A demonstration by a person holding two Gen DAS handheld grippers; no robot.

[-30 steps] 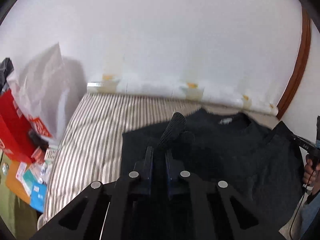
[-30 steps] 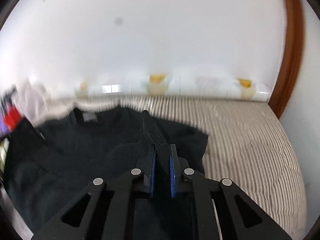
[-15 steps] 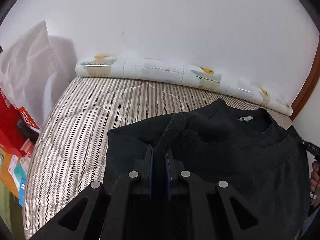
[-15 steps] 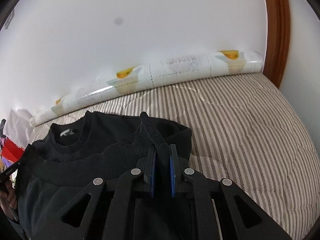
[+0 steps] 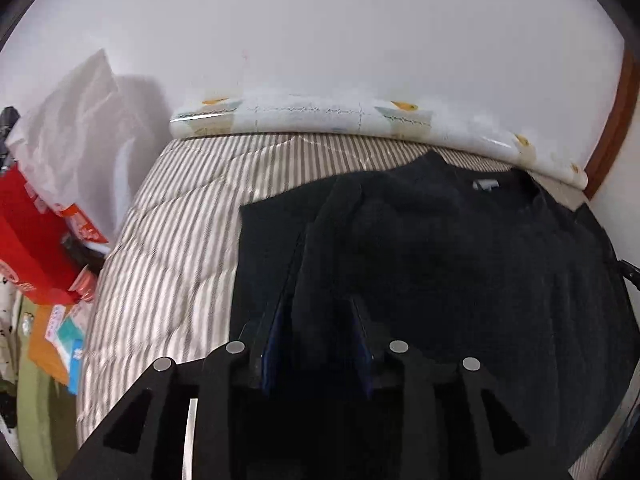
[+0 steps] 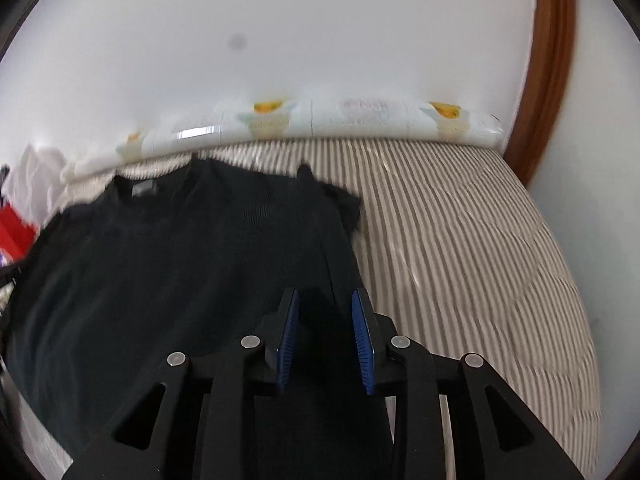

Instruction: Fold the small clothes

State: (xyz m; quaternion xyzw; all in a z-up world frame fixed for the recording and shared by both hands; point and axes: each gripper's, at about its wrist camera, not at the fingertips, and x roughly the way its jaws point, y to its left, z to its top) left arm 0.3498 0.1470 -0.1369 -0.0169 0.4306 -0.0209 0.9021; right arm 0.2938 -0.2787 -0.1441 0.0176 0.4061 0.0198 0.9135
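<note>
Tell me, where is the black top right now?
The black top lies on the striped bed cover in both wrist views, its collar toward the printed roll along the white wall.

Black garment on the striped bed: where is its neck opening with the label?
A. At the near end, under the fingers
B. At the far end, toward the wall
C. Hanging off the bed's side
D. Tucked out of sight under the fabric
B: in both wrist views the black garment lies on the striped bed with its collar and pale label at the far edge, next to the patterned roll along the wall.
</note>
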